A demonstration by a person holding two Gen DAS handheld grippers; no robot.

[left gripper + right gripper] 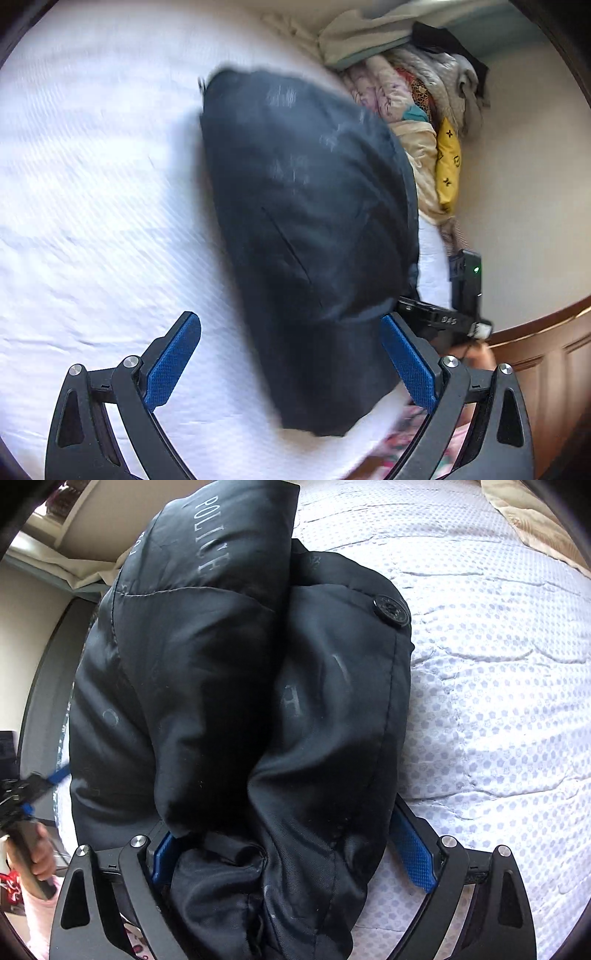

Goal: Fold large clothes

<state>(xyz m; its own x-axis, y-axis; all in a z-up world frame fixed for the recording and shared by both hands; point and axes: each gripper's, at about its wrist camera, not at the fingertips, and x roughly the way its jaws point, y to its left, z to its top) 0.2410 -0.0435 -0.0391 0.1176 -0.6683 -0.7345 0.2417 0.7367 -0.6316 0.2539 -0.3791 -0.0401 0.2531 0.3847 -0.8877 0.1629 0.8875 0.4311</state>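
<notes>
Right wrist view: jacket [236, 709] bundled on bed [498, 664], bulging between spread right gripper [291, 853], pads apparently slack on it. Left gripper [291, 365] released, jacket lying from 12 to 6 o'clock. Risk: puffy folds springing apart once unsupported.

Motion-blurred dark jacket [306, 206], its lettering unreadable; left pad of right claw [291, 853] half-buried in fabric.

We see the black jacket [229, 686] as smooth cloth with a faint sheen, its button [391, 610] glossy plastic. Under the jacket, the bedcover [498, 686] is matt quilted cloth. Beside it, pads [413, 845] show knurled blue plastic.
</notes>
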